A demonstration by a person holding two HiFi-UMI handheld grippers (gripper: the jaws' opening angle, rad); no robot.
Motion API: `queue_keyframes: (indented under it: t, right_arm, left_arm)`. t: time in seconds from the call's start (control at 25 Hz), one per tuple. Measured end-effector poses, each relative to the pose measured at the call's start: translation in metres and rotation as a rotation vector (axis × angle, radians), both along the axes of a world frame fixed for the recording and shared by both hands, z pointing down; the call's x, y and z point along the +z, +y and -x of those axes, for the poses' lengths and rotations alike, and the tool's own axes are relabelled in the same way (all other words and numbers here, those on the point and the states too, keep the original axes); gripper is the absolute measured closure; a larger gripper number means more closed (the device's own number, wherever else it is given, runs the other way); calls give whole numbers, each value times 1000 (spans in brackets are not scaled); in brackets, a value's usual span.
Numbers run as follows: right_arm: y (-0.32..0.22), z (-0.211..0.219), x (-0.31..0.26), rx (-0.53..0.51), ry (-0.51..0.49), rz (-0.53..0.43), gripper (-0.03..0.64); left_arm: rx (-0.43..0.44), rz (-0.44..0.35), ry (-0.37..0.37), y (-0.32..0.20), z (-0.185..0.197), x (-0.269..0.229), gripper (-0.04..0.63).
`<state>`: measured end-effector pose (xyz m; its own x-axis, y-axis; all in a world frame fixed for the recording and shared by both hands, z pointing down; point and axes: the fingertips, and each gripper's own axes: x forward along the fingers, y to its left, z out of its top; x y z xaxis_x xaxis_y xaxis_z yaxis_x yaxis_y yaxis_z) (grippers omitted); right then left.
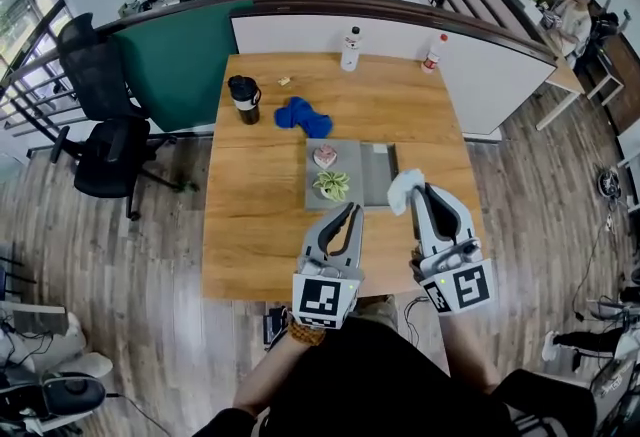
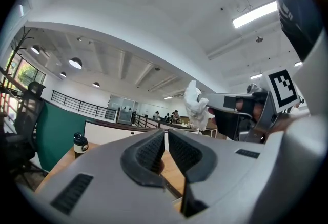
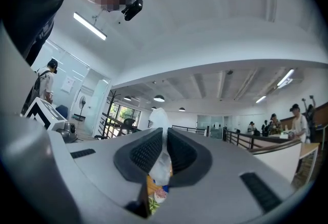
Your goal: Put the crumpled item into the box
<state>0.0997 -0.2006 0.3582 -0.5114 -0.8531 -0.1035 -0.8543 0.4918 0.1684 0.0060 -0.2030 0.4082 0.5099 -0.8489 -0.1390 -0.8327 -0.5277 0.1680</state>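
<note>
Table: a wooden table filled the middle of the head view, with a green partition beyond its far left corner and a black office chair off its left edge.
Box: a shallow grey box lay at the table's centre. Its left part held a pink-and-white thing and a green-and-white thing; its right part was bare.
Right gripper: the right gripper was clamped on the crumpled white item, held over the box's near right corner.
Left gripper: the left gripper was just beside it, at the box's near edge, jaws drawn almost together with nothing between.
Blue cloth: a bunched blue cloth lay just beyond the box.
Tumbler: a black tumbler stood toward the far left corner.
Bottles: two bottles stood at the far edge, well apart.
Views: only the right gripper view showed the item pinched between the pads and poking above them. The left gripper view showed it side-on. Only the head view showed the whole box.
</note>
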Motion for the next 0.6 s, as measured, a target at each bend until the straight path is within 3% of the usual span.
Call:
queue_keyframes:
  t: [0.6]
  right_arm:
    - [6,9,14,-11,-26,28,580]
  left_arm:
    - [-27,16,-25,9,18,8,554]
